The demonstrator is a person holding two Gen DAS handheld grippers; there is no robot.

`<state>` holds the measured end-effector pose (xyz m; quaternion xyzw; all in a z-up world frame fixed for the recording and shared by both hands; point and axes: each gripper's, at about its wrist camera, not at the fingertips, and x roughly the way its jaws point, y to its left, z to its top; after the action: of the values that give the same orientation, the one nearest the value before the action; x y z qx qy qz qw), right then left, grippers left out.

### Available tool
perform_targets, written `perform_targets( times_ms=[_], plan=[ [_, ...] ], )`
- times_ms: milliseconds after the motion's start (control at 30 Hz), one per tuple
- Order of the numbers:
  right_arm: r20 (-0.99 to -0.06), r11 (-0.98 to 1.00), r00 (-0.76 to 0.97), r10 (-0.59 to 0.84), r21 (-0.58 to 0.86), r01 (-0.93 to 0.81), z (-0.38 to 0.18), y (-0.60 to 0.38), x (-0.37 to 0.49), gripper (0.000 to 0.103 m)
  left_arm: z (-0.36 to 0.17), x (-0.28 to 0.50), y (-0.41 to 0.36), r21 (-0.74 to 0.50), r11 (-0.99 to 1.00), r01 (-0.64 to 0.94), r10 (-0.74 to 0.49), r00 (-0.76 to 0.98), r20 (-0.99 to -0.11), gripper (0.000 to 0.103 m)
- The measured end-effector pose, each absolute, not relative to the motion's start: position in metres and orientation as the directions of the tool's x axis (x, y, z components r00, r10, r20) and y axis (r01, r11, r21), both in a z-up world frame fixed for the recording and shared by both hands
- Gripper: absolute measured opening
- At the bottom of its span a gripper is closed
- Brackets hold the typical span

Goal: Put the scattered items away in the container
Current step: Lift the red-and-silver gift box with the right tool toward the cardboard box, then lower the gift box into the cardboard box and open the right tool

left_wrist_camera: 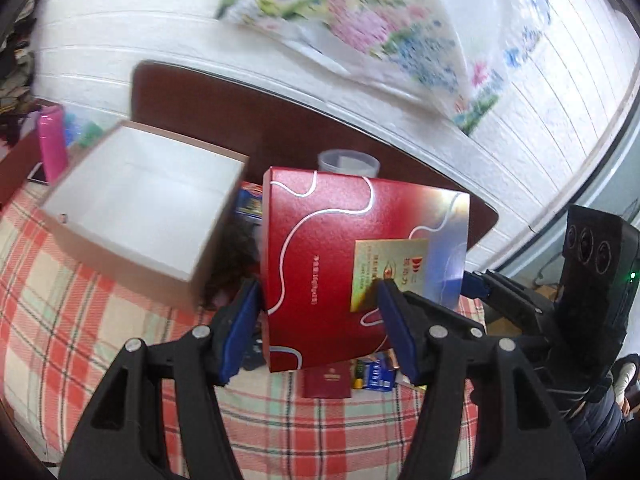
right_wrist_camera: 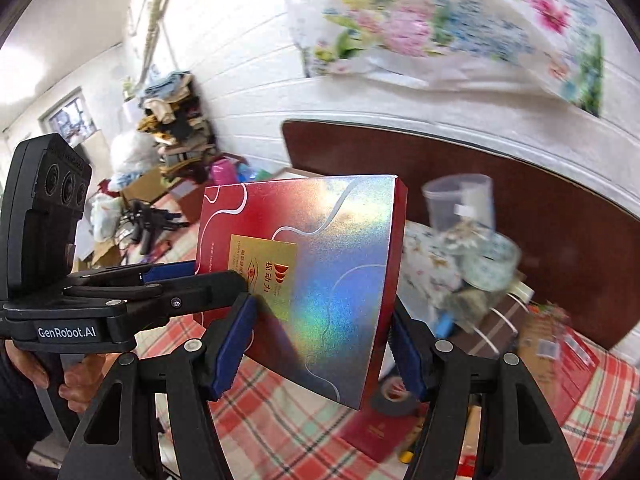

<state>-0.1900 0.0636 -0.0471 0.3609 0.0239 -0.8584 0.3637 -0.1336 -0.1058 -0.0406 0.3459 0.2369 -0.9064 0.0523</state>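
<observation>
Floral cloth on white wall

The lid is held above the bedcover, right of the container; a booklet lies beneath it.

Red box lid (white swirl lines, gold label, holographic patch) is off the bed, tilted, held by its edges. Open white-lined box sits to its left on the plaid bedspread. Small red booklet lies flat beneath the lid.
</observation>
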Motion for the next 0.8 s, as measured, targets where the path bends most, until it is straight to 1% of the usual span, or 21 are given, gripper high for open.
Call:
perform_targets(
  times_ms=[200,300,533,800],
  plan=[
    [-0.627,-0.696,-0.441,-0.642,0.236,0.678,-0.045,-0.008,-0.194,0.066,-0.042,-0.111,-0.164,-0.388,-0.863,0.325,0.007,-0.758,-0.652,0.06],
    [-0.63,-0.699,-0.437,-0.642,0.247,0.671,-0.049,-0.044,-0.204,0.066,-0.049,-0.113,-0.197,-0.39,-0.859,0.331,0.002,-0.761,-0.649,0.059],
    [-0.677,-0.753,-0.449,-0.584,0.244,0.612,-0.061,-0.134,-0.255,0.066,-0.076,-0.145,-0.294,-0.435,-0.85,0.298,0.065,-0.76,-0.647,0.059],
    [-0.749,-0.813,-0.407,-0.522,0.293,0.504,-0.107,-0.194,-0.313,0.066,-0.12,-0.191,-0.377,-0.464,-0.838,0.287,0.148,-0.7,-0.699,0.058]
  ],
)
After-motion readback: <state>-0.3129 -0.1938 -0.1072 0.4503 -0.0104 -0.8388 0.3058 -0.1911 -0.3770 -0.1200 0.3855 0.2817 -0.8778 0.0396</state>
